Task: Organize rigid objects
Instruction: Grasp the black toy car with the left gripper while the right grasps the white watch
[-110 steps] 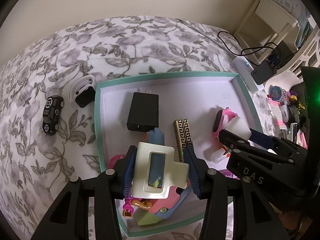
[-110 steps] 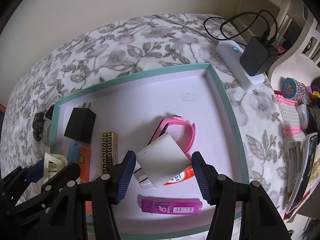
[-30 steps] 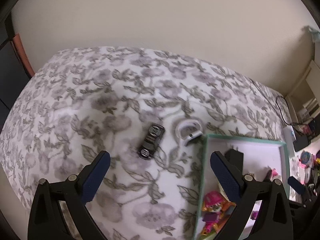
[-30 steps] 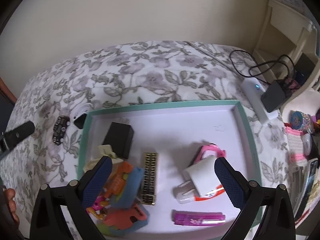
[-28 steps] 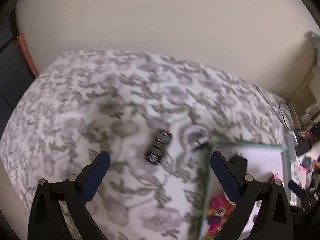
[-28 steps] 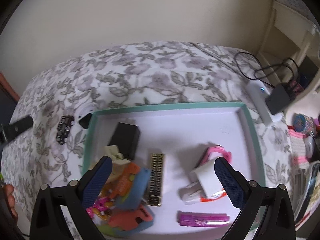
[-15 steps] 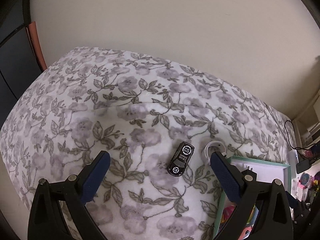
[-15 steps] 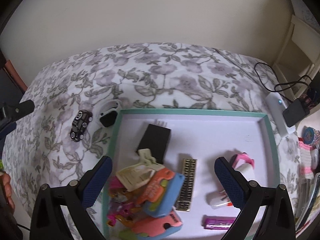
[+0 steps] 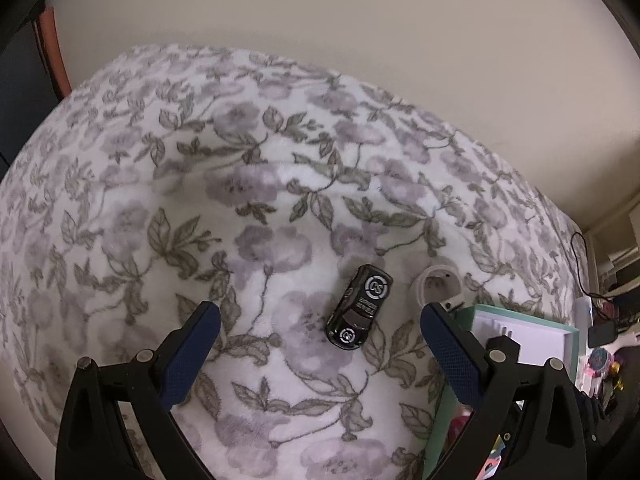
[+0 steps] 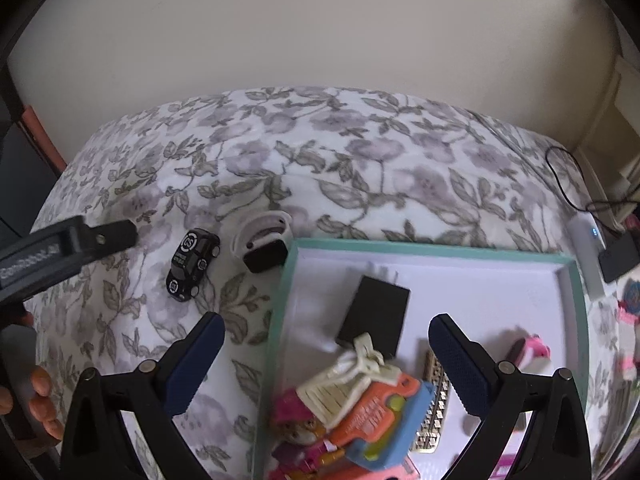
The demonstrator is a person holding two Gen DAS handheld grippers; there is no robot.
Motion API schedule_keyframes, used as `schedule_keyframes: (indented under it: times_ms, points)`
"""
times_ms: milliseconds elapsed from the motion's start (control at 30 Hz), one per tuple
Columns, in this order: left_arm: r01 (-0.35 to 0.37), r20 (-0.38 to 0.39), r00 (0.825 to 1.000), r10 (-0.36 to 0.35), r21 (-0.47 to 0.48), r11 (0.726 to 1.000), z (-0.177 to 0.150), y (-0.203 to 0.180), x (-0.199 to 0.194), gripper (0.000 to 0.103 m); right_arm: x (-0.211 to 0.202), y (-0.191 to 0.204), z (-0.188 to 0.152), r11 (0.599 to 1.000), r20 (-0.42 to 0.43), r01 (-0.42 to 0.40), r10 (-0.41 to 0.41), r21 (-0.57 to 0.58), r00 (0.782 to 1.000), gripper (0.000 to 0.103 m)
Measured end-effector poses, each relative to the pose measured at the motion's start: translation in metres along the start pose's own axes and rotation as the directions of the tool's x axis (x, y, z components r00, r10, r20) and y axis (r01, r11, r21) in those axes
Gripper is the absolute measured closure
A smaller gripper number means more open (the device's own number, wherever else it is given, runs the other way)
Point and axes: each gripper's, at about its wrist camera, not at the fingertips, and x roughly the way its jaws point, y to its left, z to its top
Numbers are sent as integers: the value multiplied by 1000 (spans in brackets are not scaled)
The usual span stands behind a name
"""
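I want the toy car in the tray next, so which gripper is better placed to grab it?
Left. The left gripper is open, with the black toy car between its fingers. The right gripper is open over the tray edge, the car off to its left.

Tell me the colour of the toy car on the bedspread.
The toy car is black with white circle markings; clearest in the left wrist view.
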Motion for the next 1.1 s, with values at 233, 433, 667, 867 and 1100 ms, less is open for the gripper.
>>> schedule_keyframes:
  times_ms: [233, 433, 667, 867, 1100]
  points:
    - [29, -80, 996, -32, -29, 999, 7, 1, 34, 3, 16, 13, 19, 998, 18, 9, -8, -62, 1000, 7]
    - [45, -129, 990, -48, -28, 999, 12, 0, 53, 3, 40, 30, 37, 986, -1, -22, 22, -165, 1000, 14]
    - [73, -157, 985, -70, 18, 997, 15, -14, 64, 3, 59, 50, 50, 948, -28, -17, 8, -317, 1000, 14]
    - [81, -185, 980, -74, 28, 996, 16, -20, 78, 8, 78, 66, 50, 917, -58, -24, 2, -397, 998, 18]
    - [93, -196, 977, -84, 36, 995, 15, -23, 84, 18, 96, 68, 50, 913, -94, -42, 4, -406, 996, 30]
